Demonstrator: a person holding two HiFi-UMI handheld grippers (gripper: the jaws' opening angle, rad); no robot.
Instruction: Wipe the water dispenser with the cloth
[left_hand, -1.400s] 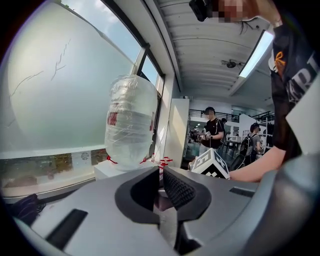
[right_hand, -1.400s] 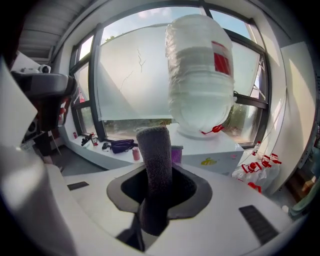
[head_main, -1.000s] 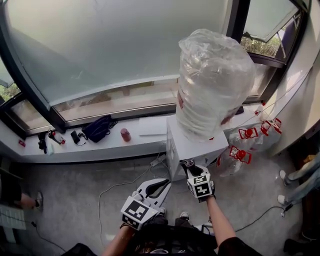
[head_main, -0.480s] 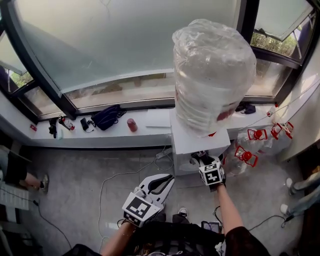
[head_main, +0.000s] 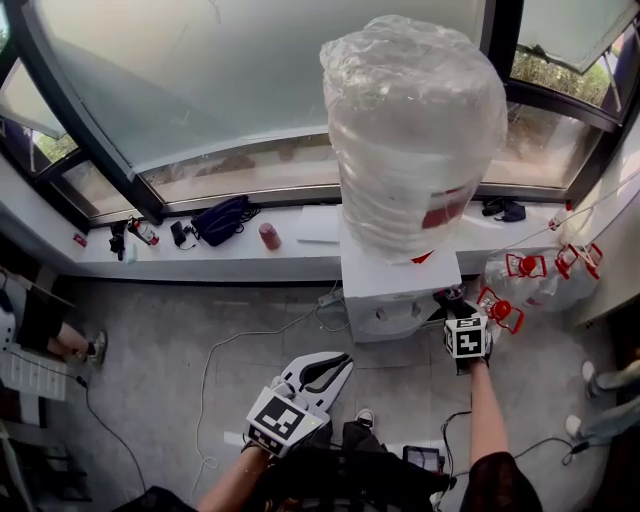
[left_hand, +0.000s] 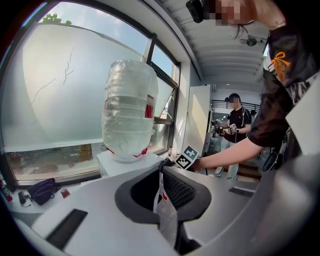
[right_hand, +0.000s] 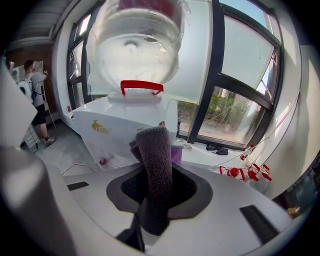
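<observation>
The right gripper (right_hand: 159, 176) has its jaws pressed together on a dark grey cloth (right_hand: 154, 145), which stands up out of them in a thick fold; just behind the cloth is the white dispenser (right_hand: 125, 122), with a yellow mark on its side and a red collar on top; whether cloth and dispenser touch cannot be told. In the head view this gripper is at the dispenser's front right corner, the arm stretched out. A big clear bottle (head_main: 415, 130) sits upside down on the dispenser.

The left gripper (left_hand: 162, 182) pinches a thin white packet (left_hand: 167, 217) with red print; it is held low, well apart from the dispenser, over the grey floor (head_main: 160, 340).

Behind the dispenser runs a white sill (head_main: 300, 262) under the window, with a dark bag (head_main: 222, 218) and a red cup (head_main: 270, 236) on it; clear jugs with red caps (head_main: 520, 272) lie to the right.
</observation>
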